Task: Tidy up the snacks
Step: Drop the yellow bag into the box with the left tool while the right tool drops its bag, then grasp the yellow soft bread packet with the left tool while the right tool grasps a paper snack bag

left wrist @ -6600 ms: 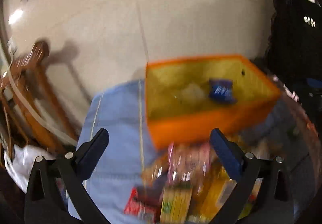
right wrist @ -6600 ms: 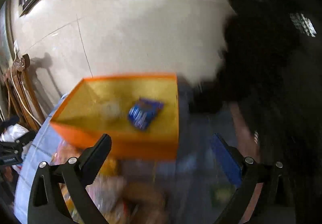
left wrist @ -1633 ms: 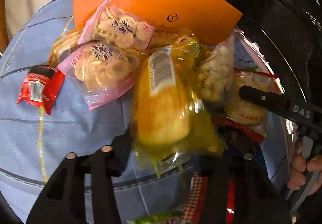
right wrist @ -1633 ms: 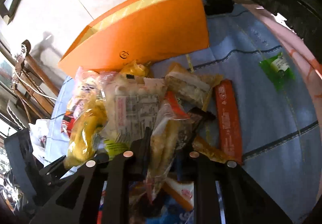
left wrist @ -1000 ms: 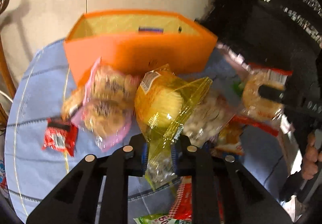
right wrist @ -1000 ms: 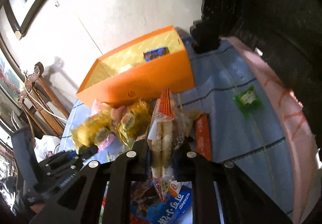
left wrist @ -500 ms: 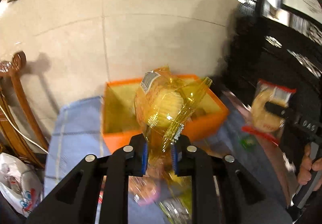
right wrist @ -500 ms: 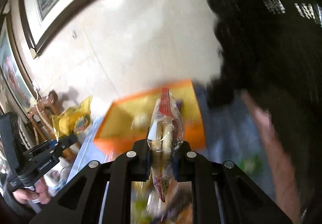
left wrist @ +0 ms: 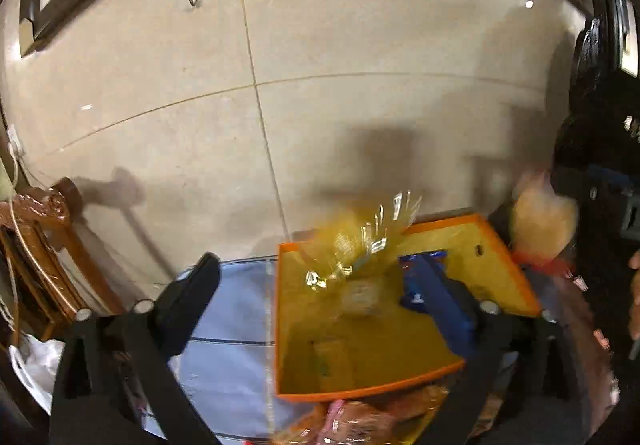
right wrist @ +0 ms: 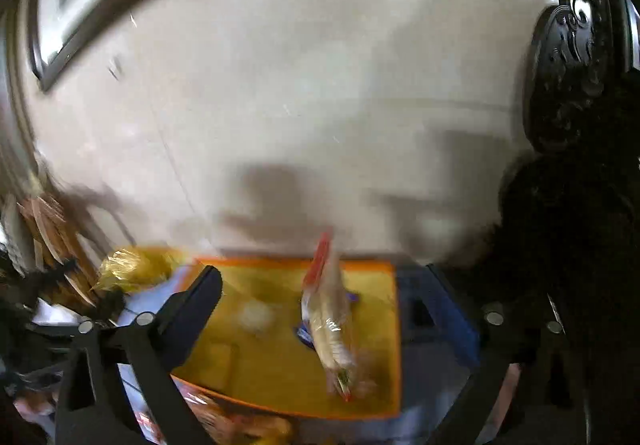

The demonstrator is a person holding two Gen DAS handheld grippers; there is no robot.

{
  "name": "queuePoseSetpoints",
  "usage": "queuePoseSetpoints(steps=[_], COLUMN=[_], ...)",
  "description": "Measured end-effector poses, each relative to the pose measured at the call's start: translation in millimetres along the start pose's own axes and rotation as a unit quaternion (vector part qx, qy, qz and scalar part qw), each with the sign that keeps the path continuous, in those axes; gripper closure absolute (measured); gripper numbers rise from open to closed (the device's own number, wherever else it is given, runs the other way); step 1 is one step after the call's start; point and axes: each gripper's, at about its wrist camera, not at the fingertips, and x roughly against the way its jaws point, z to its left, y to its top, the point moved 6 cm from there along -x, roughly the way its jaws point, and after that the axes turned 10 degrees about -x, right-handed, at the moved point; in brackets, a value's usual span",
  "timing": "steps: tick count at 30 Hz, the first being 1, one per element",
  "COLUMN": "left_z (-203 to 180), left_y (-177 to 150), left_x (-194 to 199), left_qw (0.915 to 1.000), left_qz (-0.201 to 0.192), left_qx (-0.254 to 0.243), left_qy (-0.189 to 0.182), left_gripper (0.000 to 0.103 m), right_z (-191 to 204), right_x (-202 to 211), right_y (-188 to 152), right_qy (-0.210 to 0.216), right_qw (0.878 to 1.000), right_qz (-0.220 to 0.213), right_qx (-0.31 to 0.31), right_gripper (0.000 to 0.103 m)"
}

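Note:
An orange box with a yellow inside stands on a blue cloth; it also shows in the right wrist view. My left gripper is open, and a blurred yellow snack bag is loose in the air over the box. My right gripper is open, and a clear bag with a red top is loose in the air over the box. A blue packet and a pale snack lie inside the box.
A blue checked cloth covers the table. More snack packets lie in front of the box. A wooden chair stands at the left. A tiled wall is behind. Dark carved furniture is at the right.
Both grippers have opened above the box. The yellow bag has left my left gripper and the red-topped bag has left my right gripper; both are dropping toward the box.

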Motion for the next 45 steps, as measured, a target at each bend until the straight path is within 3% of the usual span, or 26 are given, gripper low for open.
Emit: queuePoseSetpoints(steps=[3, 7, 10, 13, 14, 16, 20, 23, 25, 27, 30, 31, 32, 34, 35, 36, 39, 45], left_z=[-11, -27, -54, -89, -99, -120, -151, -166, -175, -182, -183, -184, -184, -179, -176, -177, -171, -147], left_y=[-19, -67, -115, -152, -161, -175, -188, -193, -198, -203, -203, -206, -209, -214, -213, -215, -220, -207], left_x=[-6, -13, -8, -24, -28, -38, -64, -79, -86, -96, -107, -108, -111, -109, -108, -106, -101, -60], left_qw=[0.9995, 0.9979, 0.9927, 0.9864, 0.9838, 0.9757, 0.9692, 0.9655, 0.9622, 0.9613, 0.9615, 0.9623, 0.9632, 0.9632, 0.9669, 0.9657, 0.9664, 0.9765], left_qz=[-0.008, 0.029, 0.023, 0.048, 0.056, 0.069, 0.079, 0.107, 0.115, 0.114, 0.131, 0.132, 0.134, 0.163, 0.162, 0.167, 0.188, 0.157], left_qx=[-0.024, -0.021, -0.015, -0.08, -0.098, -0.133, -0.194, -0.174, -0.173, -0.187, -0.159, -0.151, -0.142, -0.127, -0.135, -0.137, -0.096, -0.018], left_qy=[-0.017, -0.053, -0.117, -0.135, -0.139, -0.16, -0.129, -0.161, -0.176, -0.168, -0.183, -0.184, -0.185, -0.172, -0.144, -0.144, -0.147, -0.146], left_gripper=[0.004, 0.004, 0.004, 0.004, 0.004, 0.004, 0.004, 0.004, 0.004, 0.004, 0.004, 0.004, 0.011, 0.044, 0.054, 0.065, 0.069, 0.069], right_z=[-7, -28, -39, -61, -70, -73, -61, -61, -61, -61, -65, -66, -67, -68, -68, -69, -71, -77], right_x=[8, 21, 18, 1, -13, -28, -56, -76, -89, -92, -96, -96, -95, -92, -87, -83, -67, -21], right_y=[-25, -79, -133, -178, -195, -216, -232, -244, -250, -256, -262, -265, -270, -273, -275, -276, -279, -261], right_qy=[0.026, 0.036, 0.024, -0.006, -0.007, 0.012, 0.029, 0.028, 0.024, 0.017, -0.001, -0.003, 0.002, -0.02, -0.033, -0.041, -0.049, -0.049], right_qw=[1.0, 0.999, 0.997, 0.993, 0.991, 0.988, 0.982, 0.974, 0.972, 0.975, 0.982, 0.983, 0.984, 0.984, 0.984, 0.985, 0.986, 0.99], right_qz=[0.003, 0.027, 0.054, 0.089, 0.122, 0.133, 0.137, 0.16, 0.172, 0.167, 0.159, 0.161, 0.17, 0.169, 0.168, 0.165, 0.16, 0.122], right_qx=[-0.002, -0.005, 0.055, 0.075, 0.064, 0.076, 0.13, 0.16, 0.156, 0.146, 0.104, 0.084, 0.059, 0.042, 0.039, 0.031, -0.006, -0.059], right_gripper=[0.004, 0.004, 0.004, 0.004, 0.004, 0.005, 0.005, 0.005, 0.005, 0.005, 0.005, 0.012, 0.02, 0.042, 0.044, 0.047, 0.05, 0.051])
